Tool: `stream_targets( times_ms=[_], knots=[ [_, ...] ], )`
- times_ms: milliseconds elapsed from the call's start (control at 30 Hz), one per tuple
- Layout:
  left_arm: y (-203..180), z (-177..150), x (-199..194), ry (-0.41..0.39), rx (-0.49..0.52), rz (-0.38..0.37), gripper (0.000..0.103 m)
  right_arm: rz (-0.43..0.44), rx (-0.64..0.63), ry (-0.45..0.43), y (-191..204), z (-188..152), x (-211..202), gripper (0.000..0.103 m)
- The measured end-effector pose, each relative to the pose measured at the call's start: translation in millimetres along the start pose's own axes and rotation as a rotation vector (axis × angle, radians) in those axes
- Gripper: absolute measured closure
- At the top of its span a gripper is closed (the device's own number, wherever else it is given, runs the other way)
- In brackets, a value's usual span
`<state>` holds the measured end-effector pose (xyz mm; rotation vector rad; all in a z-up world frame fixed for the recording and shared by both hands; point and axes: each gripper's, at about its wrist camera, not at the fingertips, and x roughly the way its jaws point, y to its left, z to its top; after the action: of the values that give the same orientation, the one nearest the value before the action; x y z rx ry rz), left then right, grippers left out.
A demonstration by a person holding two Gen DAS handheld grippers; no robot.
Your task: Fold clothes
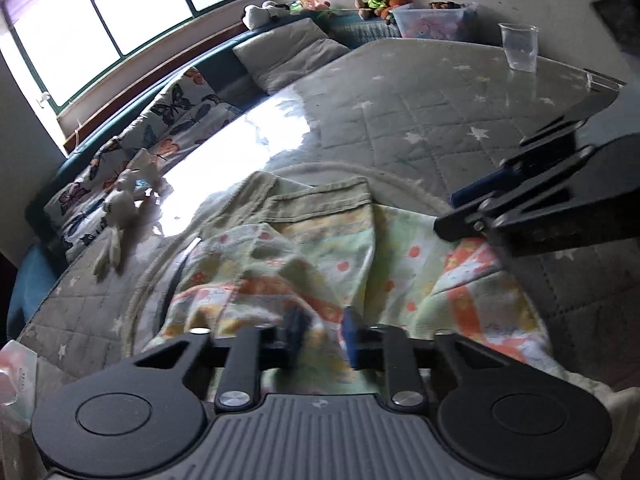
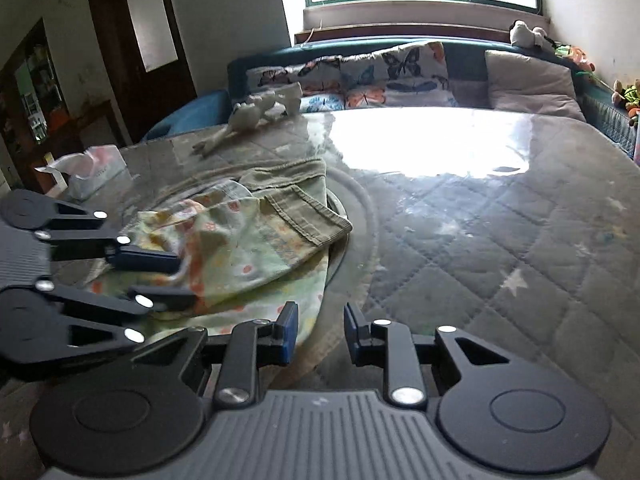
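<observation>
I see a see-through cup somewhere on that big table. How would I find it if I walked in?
Start at the quilted, star-patterned table under its glossy clear cover. Look to the far corner near the wall, beside the shelf of stuffed toys. The clear plastic cup stands upright there alone, the only transparent thing on the table, well apart from the clothes.

Open table right of the clothes pile; a plastic cup stands at the far edge.

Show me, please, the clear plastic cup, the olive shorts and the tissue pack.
clear plastic cup (image 1: 518, 47): left wrist view, its side wall.
olive shorts (image 2: 305, 203): right wrist view, hemmed leg.
tissue pack (image 2: 93, 171): right wrist view, its wrapper.
</observation>
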<state>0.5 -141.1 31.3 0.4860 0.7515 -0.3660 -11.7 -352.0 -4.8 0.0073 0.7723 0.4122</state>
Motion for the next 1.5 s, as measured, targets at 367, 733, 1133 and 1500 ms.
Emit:
stream_targets(
  times_ms=[367,733,1133,1500],
  knots=[
    [40,-6,-39,-0.103,-0.192,0.047,0.099,-0.058,-0.041,-0.017,19,1,12,0.102],
    [94,-53,-92,-0.147,-0.396,0.142,0.100,-0.229,0.008,-0.126,3,-20,-47,0.102],
    [104,-155,-124,-0.022,-0.597,0.193,0.101,-0.331,0.101,-0.046,-31,-75,-91,0.101],
    [109,-203,-161,0.033,-0.707,0.256,0.101,-0.213,0.065,-0.038,-25,-25,-32,0.085]
  ],
)
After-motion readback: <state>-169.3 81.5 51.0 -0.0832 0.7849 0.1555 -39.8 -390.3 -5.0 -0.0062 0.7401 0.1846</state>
